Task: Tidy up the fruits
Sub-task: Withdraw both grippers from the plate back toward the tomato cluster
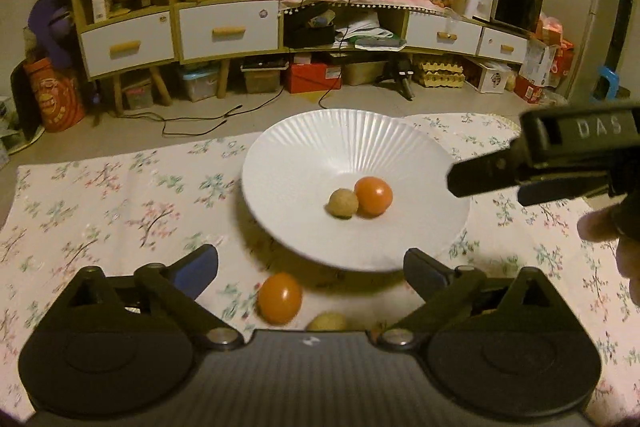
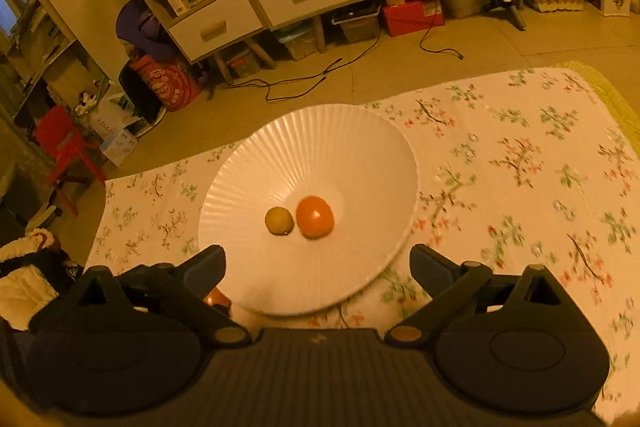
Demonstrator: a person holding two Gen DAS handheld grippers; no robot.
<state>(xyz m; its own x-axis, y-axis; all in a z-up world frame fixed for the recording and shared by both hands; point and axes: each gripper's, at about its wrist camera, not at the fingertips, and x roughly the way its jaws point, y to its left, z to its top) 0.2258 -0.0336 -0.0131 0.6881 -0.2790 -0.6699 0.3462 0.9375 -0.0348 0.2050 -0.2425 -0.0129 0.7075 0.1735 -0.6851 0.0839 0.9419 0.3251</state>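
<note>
Fruits first: an orange one and a small tan round one are sitting touching each other in the well of the white ribbed plate, which is resting on the floral cloth. Two more are waiting off the plate on the cloth, just beside its near rim: a second orange fruit and a yellowish one, half hidden by my left rig.

I'm reading this as mid-task, half loaded, with the pick of the next loose fruit in hand. My left gripper is hovering with its jaws spread wide, holding nothing, and the loose orange fruit is lying almost between its fingers. My right gripper is hanging above the plate's near edge, jaws equally wide, also empty; in the left view it is poking in from the right side.

For the next move, I'm thinking the left gripper needs lowering so its fingers straddle the loose orange fruit, then a gentle close, since round fruit will likely roll away.
</note>
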